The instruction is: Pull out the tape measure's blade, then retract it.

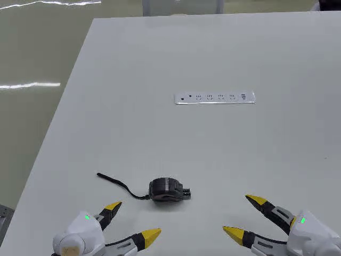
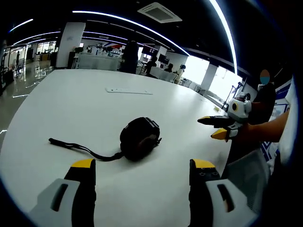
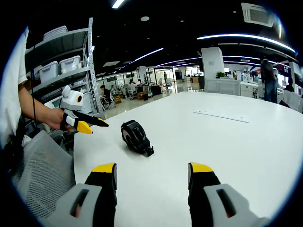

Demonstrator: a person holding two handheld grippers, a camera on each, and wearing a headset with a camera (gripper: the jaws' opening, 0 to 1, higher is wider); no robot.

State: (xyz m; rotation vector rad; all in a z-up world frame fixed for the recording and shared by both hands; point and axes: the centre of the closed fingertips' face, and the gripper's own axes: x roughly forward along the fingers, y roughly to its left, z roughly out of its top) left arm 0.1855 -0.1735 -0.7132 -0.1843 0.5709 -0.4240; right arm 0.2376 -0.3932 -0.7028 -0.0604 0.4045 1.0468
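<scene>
Tape measure (image 1: 169, 190) on table (image 1: 213, 53) near left gripper (image 1: 133, 219) & right gripper (image 1: 241, 214), both w/ fingers apart.

Left tongs (image 1: 133, 218) and right tongs (image 1: 239, 214) cut off at bottom edge, tape measure (image 1: 168, 190) label unreadable

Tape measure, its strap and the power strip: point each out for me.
Tape measure (image 1: 166, 190): head view, top of its dark case.
Strap (image 1: 113, 180): head view, mid-length of the black cord.
Power strip (image 1: 214, 98): head view, centre of its white face.
</scene>
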